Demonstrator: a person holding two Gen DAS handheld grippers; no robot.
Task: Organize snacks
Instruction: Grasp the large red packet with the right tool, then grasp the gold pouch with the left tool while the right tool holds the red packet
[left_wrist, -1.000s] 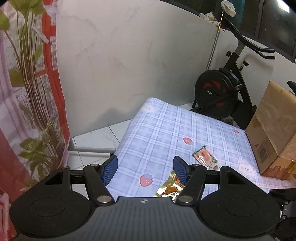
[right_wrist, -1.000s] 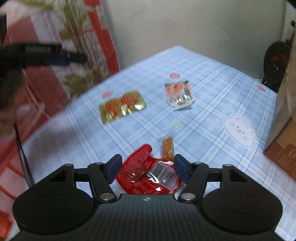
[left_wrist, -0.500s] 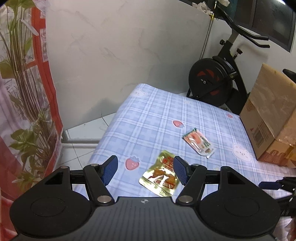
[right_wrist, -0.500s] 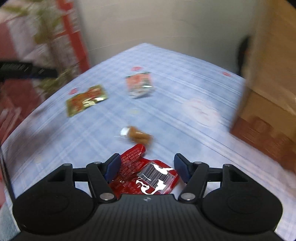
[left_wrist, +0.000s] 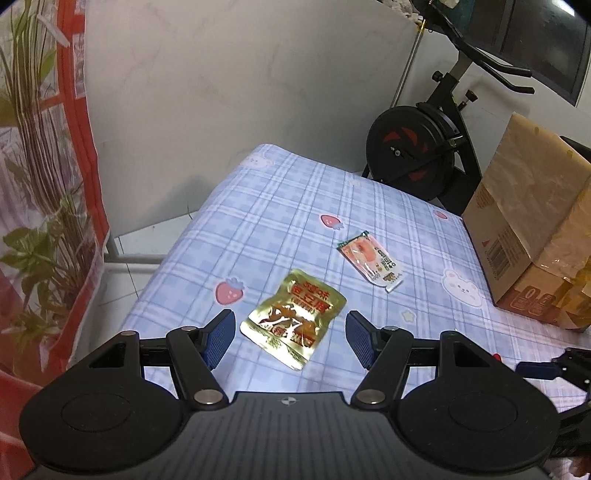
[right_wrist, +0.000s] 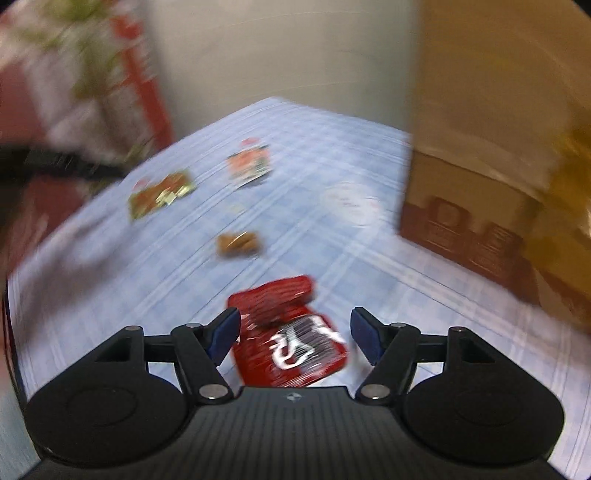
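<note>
My left gripper (left_wrist: 291, 338) hangs open over the blue checked tablecloth (left_wrist: 280, 206), with a gold snack packet (left_wrist: 293, 319) lying flat below the gap between its fingers. An orange-pink packet (left_wrist: 369, 258) lies farther back. My right gripper (right_wrist: 293, 334) has a red snack packet (right_wrist: 288, 332) between its jaws, which are opening. The left pad meets the packet's edge and a slim gap shows at the right pad. The right wrist view is blurred. A small brown snack (right_wrist: 238, 242) lies beyond the red packet.
A cardboard box (left_wrist: 524, 229) stands on the table's right side, close to the right gripper's front right (right_wrist: 480, 166). An exercise bike (left_wrist: 413, 147) stands behind the table. A red flowered curtain (left_wrist: 44, 184) hangs left, past the table's edge.
The left gripper moved forward and tipped down, so the gold packet now lies between its fingers in view. The right gripper swung right toward the box, taking the red packet away from the brown snack.
</note>
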